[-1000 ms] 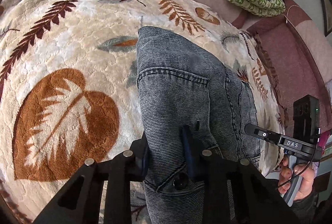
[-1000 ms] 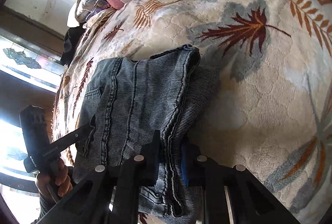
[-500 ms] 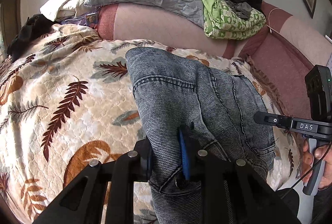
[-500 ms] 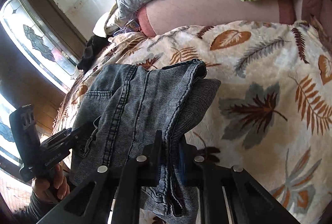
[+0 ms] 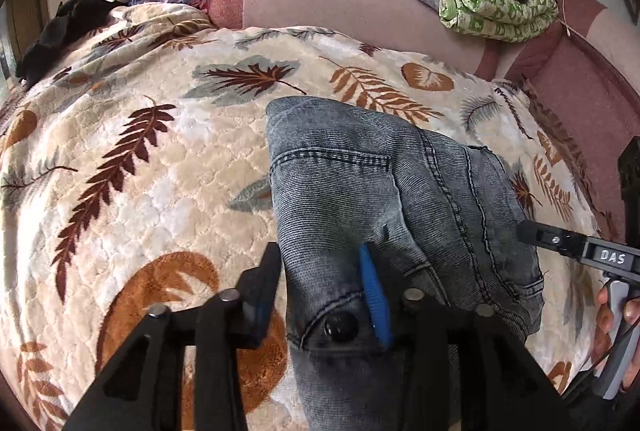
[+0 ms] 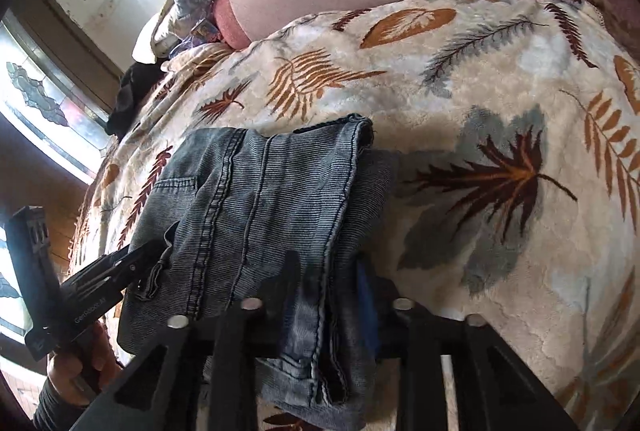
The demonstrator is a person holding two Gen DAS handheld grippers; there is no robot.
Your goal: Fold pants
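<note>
both wrist views close above jeans [image 5: 360,191]

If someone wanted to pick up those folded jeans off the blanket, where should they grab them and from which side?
Probably by the two near corners of the folded jeans, coming in from the blanket's near edge, where the left gripper and right gripper now stand, opening, with denim between their fingers. The bundle is thick and layered, with loose hems on that side, so pinching both ends at once should keep it folded.

1. My left black two-finger tongs [image 5: 320,283] with blue pads point steeply down, their jaws opening, denim between them.
2. My right black tongs [image 6: 328,287] likewise tilt down, jaws opening around a denim edge.
3. My hands [image 5: 614,315] grip the handles.
</note>
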